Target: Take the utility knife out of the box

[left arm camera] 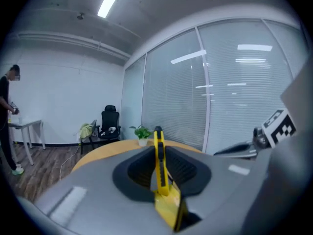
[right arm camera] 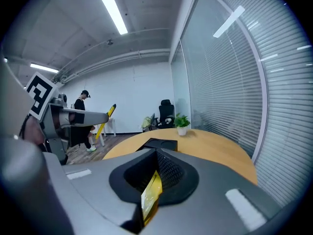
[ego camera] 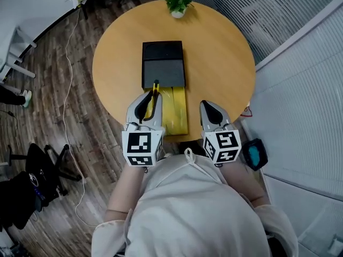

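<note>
My left gripper (ego camera: 150, 96) has its jaws closed partway on the yellow plastic utility knife with a black slider (left arm camera: 159, 155). The knife stands upright between the pads, in the air near the front edge of the round wooden table (ego camera: 220, 52). It is out of the open black rectangular box (ego camera: 162, 63) and above the flat yellow sheet (ego camera: 176, 114). My right gripper (right arm camera: 155, 156) has its jaws drawn together and carries nothing I can name; only a thin yellow strip shows deep between them. I think I should hold the pressure constant, bring the knife aside from the box, and lay it flat on bare wood before opening. I can read no brand or words anywhere; the only print is the square black-and-white markers (ego camera: 142, 148) on the cubes.
</note>
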